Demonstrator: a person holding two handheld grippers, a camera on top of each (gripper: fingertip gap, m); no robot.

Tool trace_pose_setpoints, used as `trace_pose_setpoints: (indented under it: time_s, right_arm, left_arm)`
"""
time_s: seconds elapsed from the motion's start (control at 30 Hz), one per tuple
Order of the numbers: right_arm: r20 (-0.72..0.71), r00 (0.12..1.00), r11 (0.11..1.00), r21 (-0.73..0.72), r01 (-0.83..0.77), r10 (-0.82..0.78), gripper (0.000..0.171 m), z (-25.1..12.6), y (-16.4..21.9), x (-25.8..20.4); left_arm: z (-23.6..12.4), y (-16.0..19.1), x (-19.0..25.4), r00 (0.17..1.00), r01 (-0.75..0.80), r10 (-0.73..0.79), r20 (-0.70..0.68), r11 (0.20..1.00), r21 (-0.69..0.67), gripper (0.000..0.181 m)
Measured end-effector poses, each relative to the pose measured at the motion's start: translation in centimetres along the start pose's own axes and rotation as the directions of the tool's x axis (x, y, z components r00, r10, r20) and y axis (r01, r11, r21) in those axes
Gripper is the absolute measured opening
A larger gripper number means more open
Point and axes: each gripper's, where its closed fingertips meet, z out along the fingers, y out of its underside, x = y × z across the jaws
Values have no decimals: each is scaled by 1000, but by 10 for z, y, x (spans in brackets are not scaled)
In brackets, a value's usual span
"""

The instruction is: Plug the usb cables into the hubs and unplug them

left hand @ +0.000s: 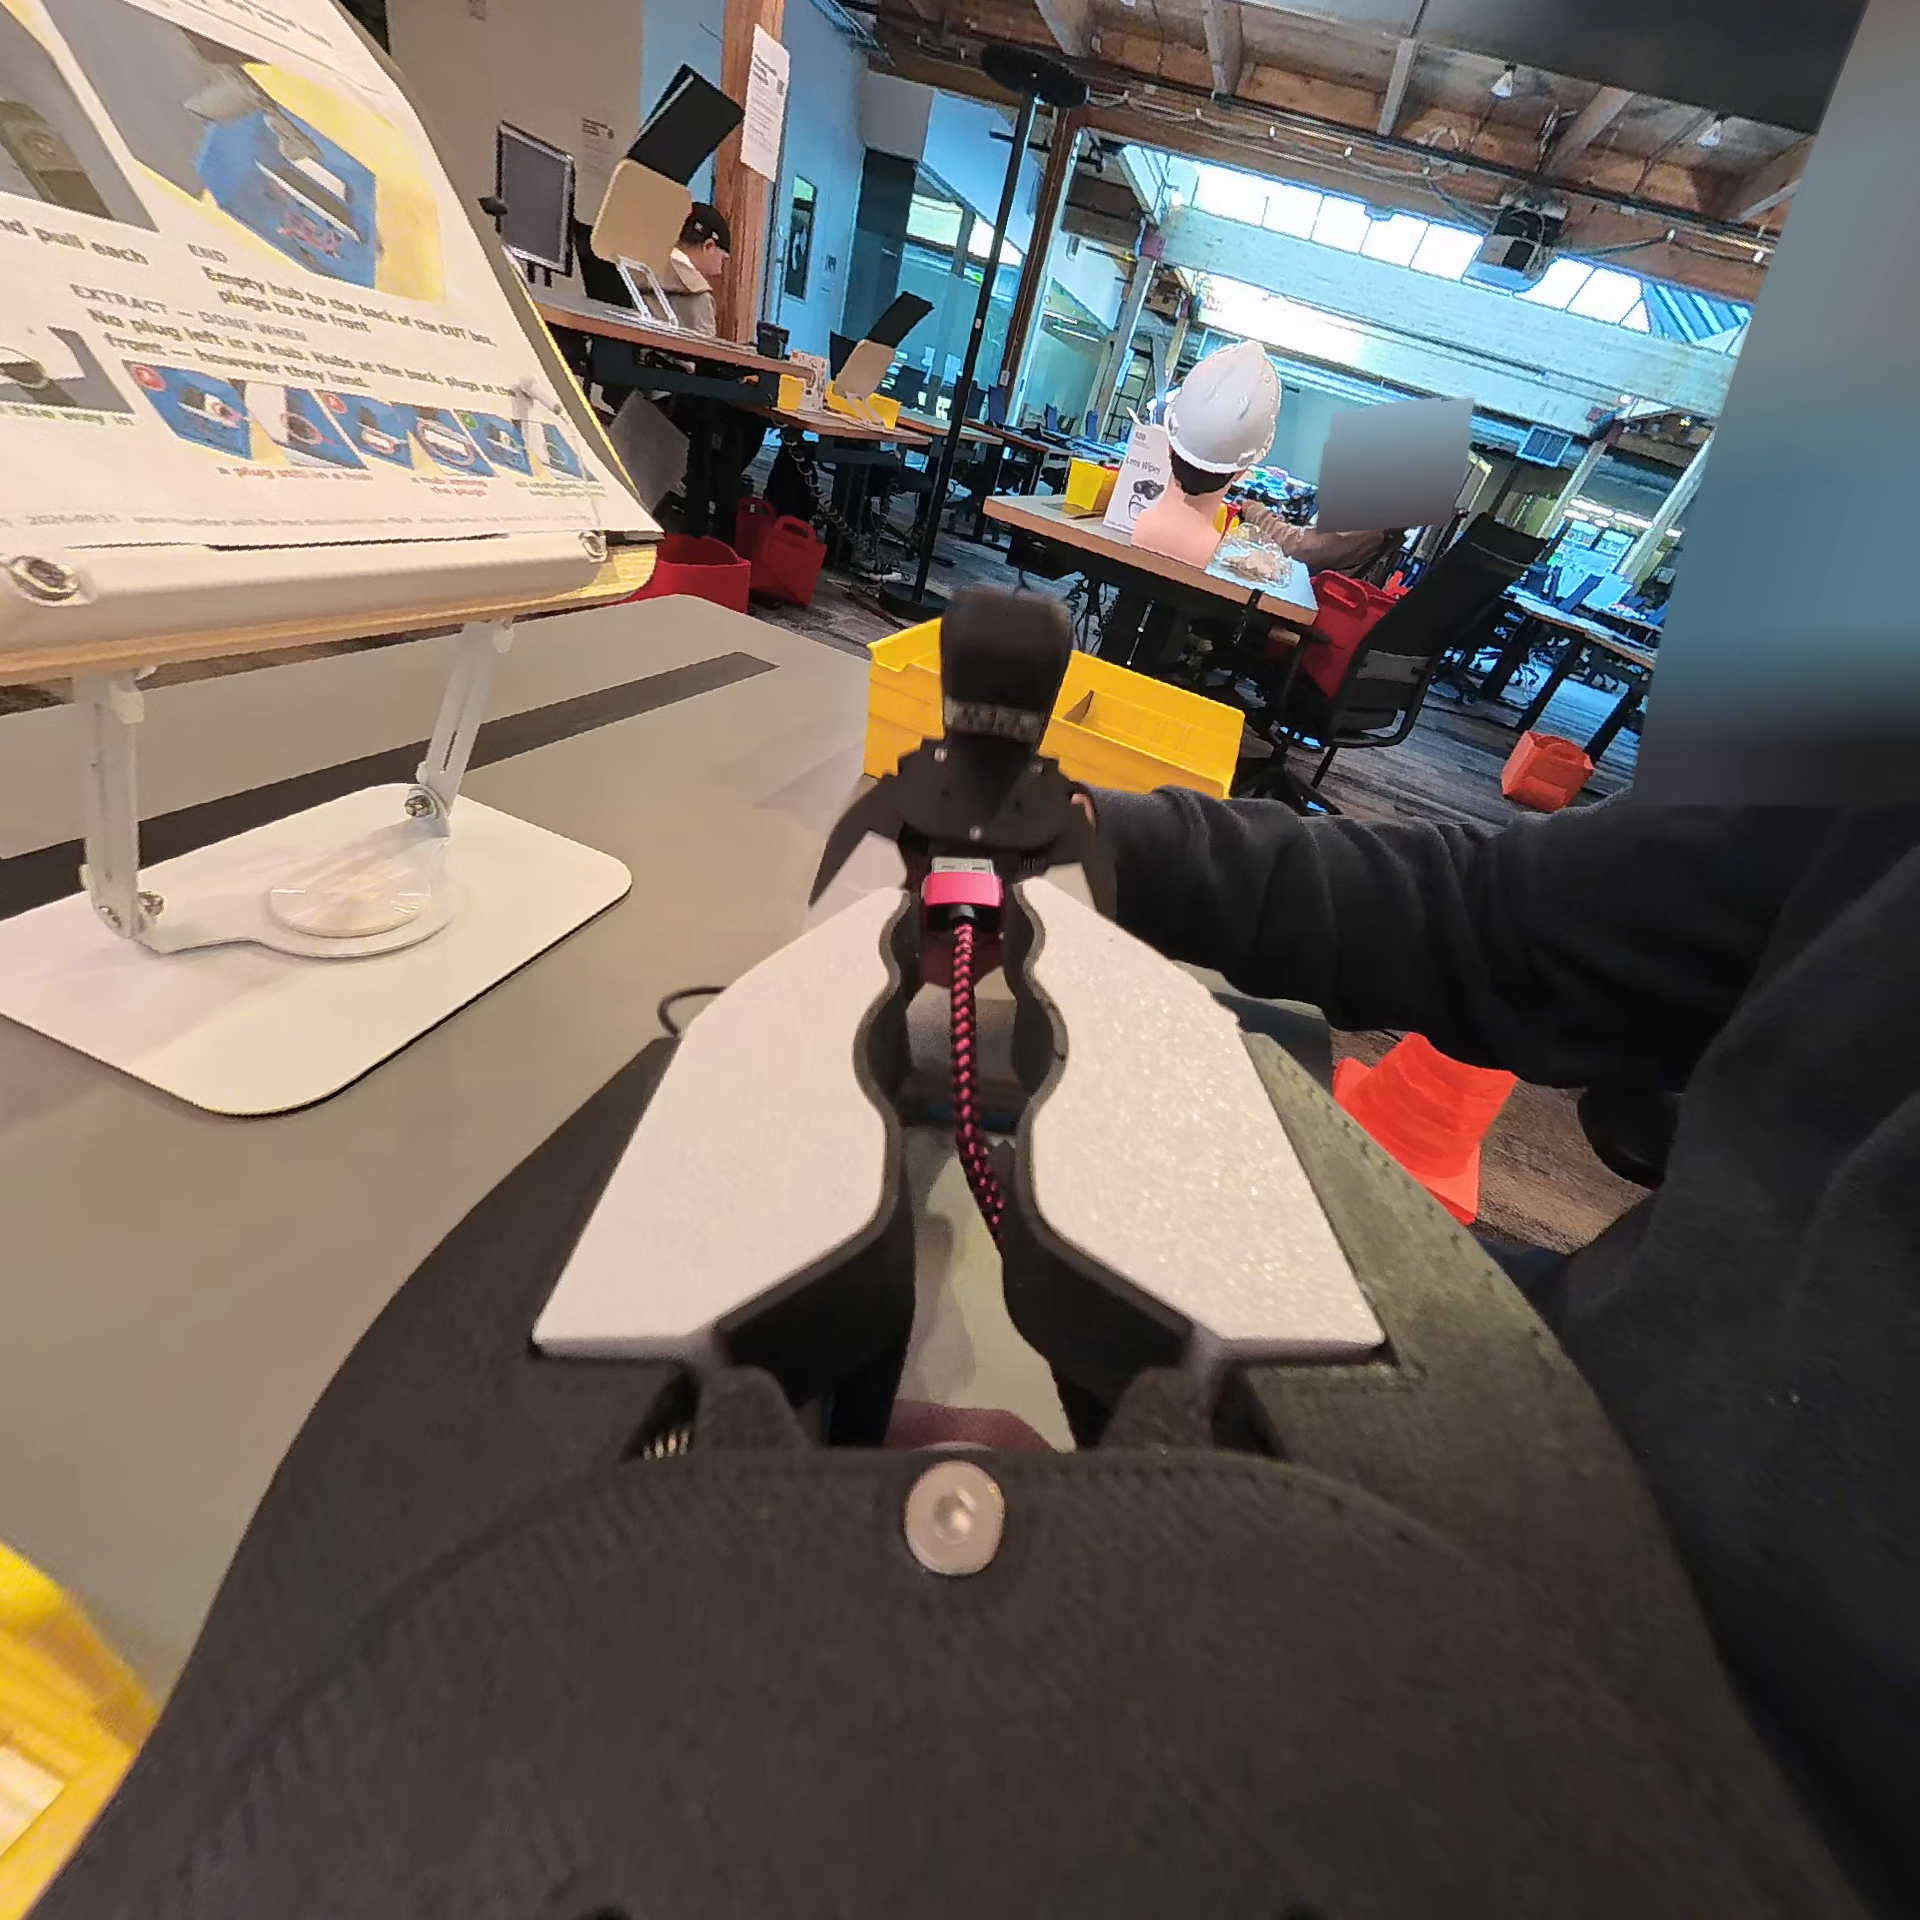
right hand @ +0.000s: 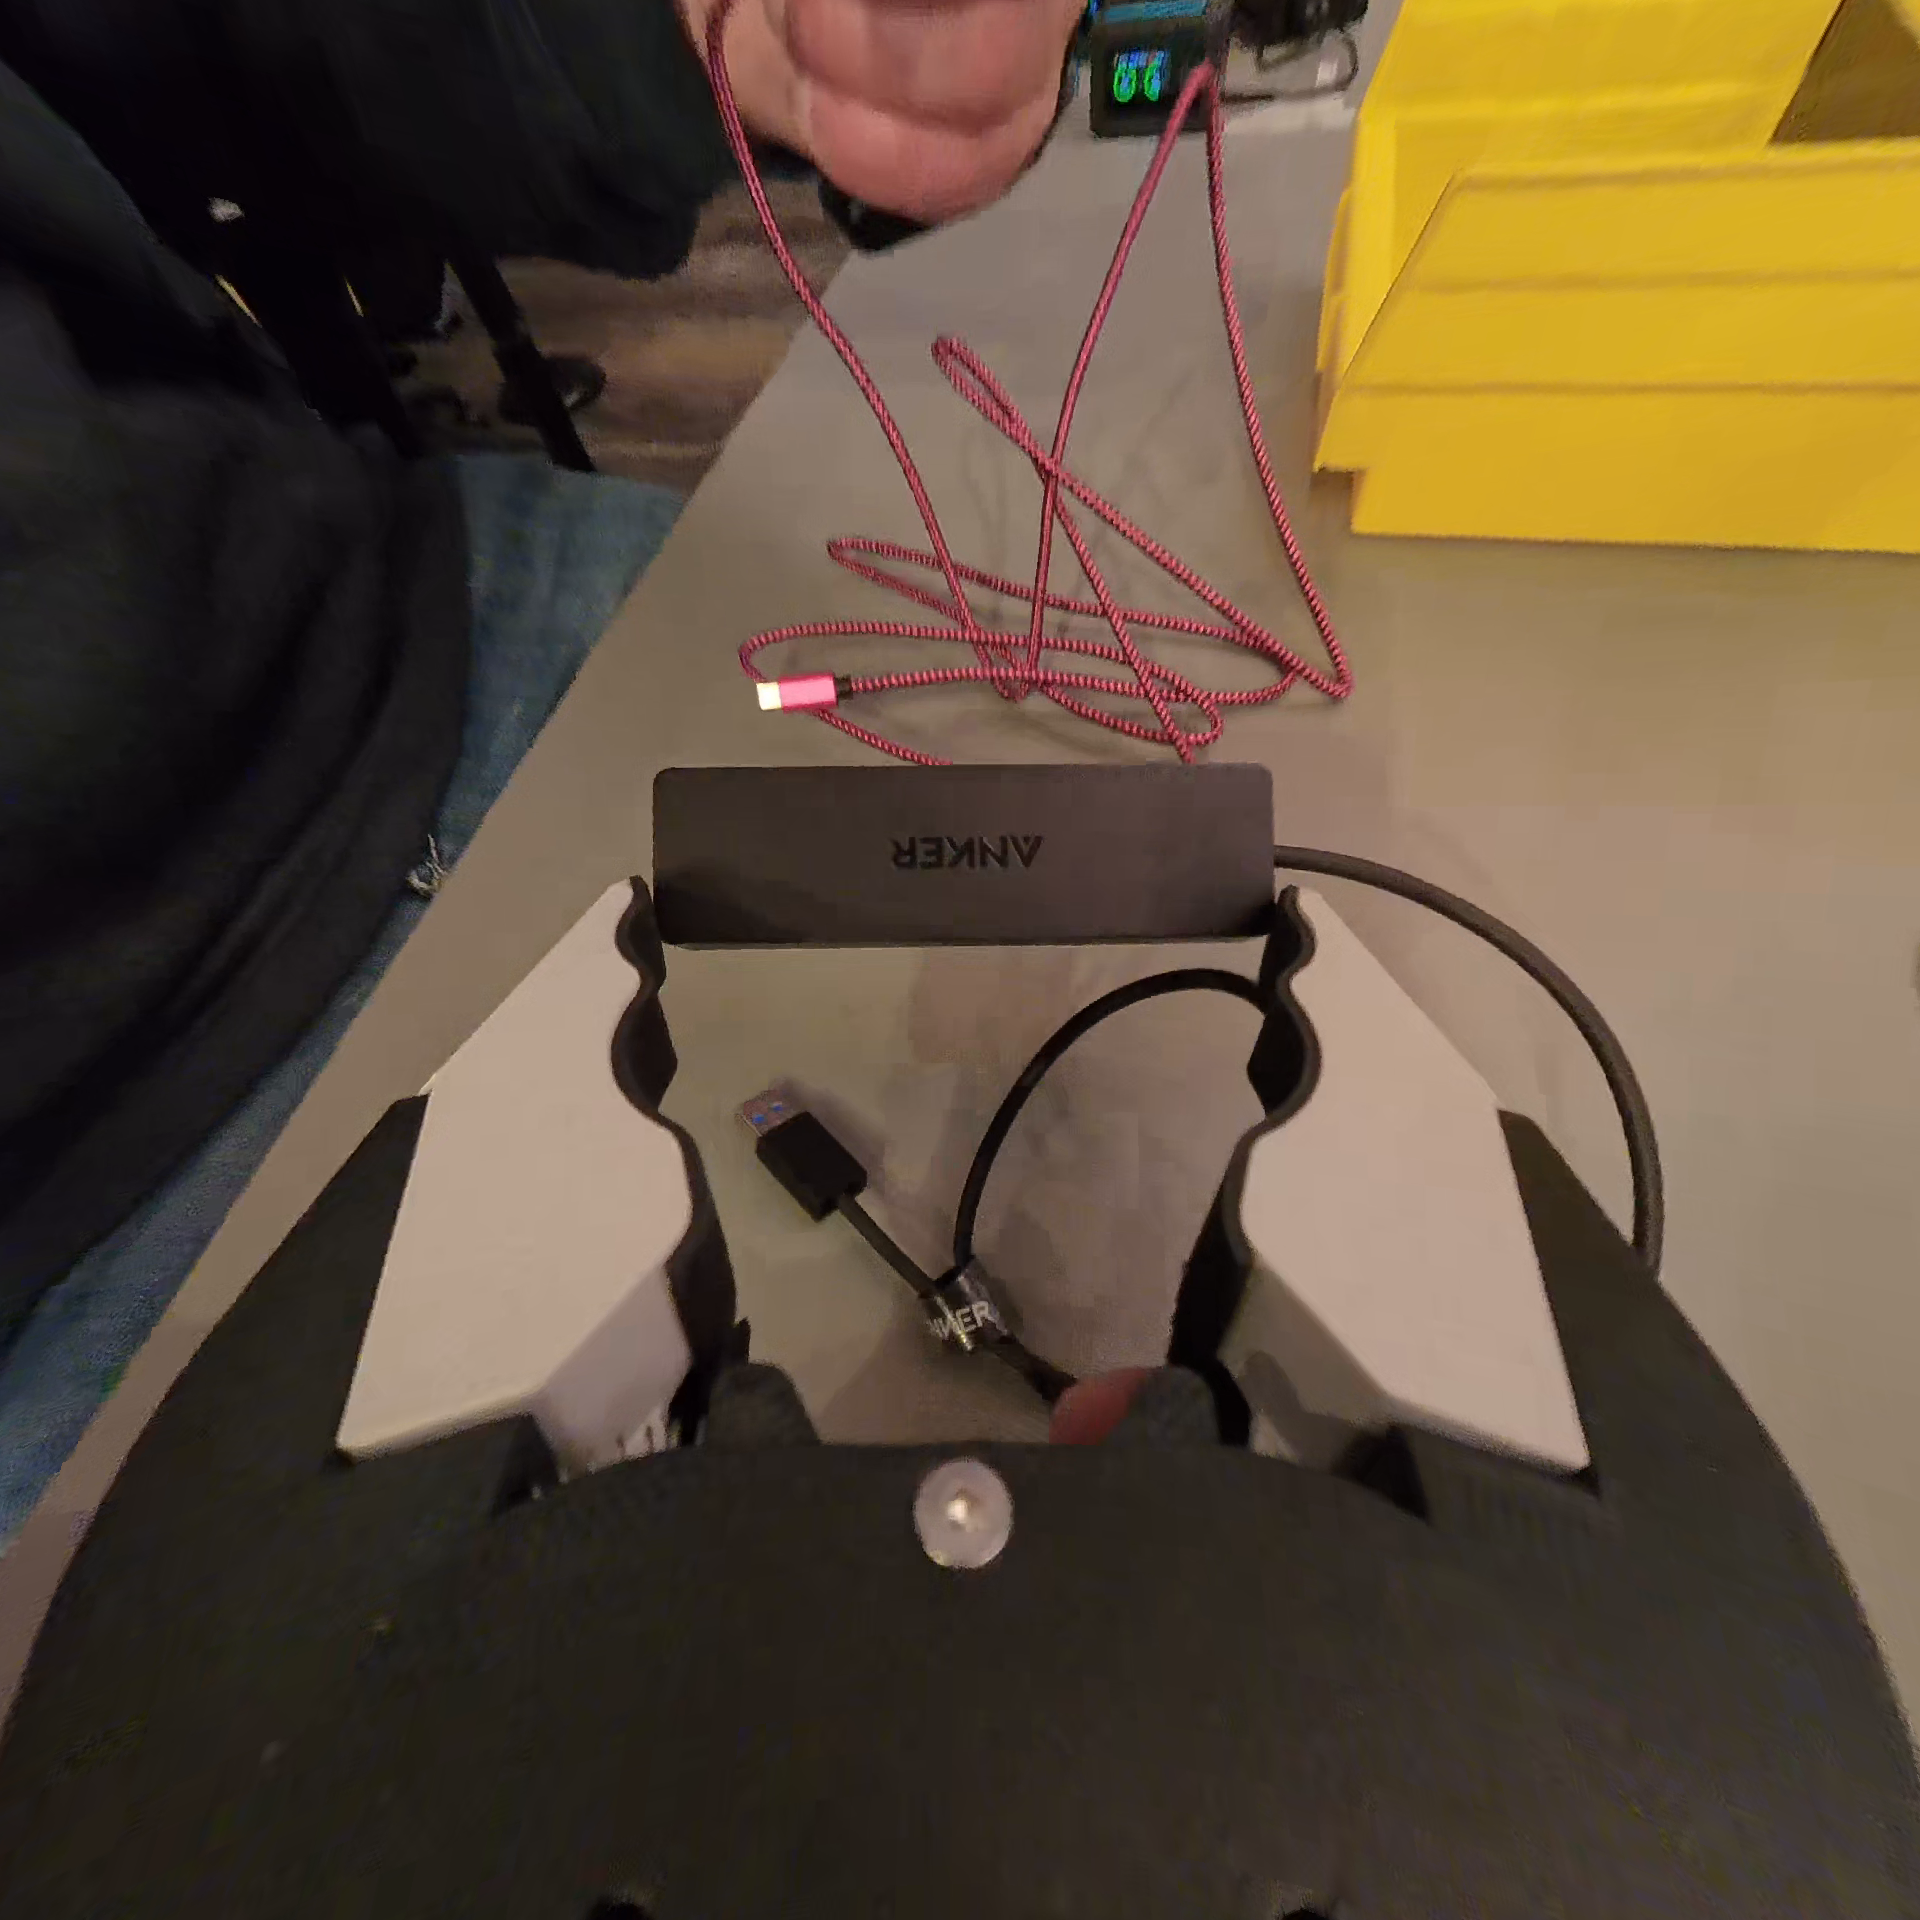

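Hub [right hand: 961,854] in right fingers [right hand: 639,935] near table edge [right hand: 582,717]

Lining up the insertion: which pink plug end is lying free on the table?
The smaller pink plug beyond the black hub lies loose on the table; the other is clamped in the left gripper.

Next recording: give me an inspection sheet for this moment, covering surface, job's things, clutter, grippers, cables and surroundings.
Surface: grey table, mostly bare.
Job's things: black hub held across its ends; pink USB plug pinched at the fingertips.
Clutter: yellow bins; instruction sheet on a white stand; small display.
Grippers: left gripper shut on the plug; right gripper shut on the hub, plug not yet inserted.
Cables: pink braided cable tangled loosely on the table, its other end free; hub's black lead unplugged.
Surroundings: open workshop, desks, person's dark sleeve, orange cone.
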Motion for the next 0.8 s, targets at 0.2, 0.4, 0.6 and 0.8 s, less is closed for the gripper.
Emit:
trace_pose_setpoints:
  time_s: [0.2,0.4,0.6,0.8]
  right_arm:
    - [5,1000,999,40,-16,15,113,-20,-23,-10]
    - [21,1000,1000,24,-5,4,114,-30,-38,-21]
    - [23,1000,1000,-17,15,-14,114,-32,-46,-27]
    - [23,999,998,-57,32,-31,114,-31,-53,-30]
  left_arm:
    - [14,5,9,999,-28,27,-21,999,-35,15]
    - [29,16,17,998,-59,56,-39,995,-82,14]
    - [37,26,18,997,-74,70,-38,990,-118,15]
    - [42,37,18,994,-104,100,-31,980,-172,15]
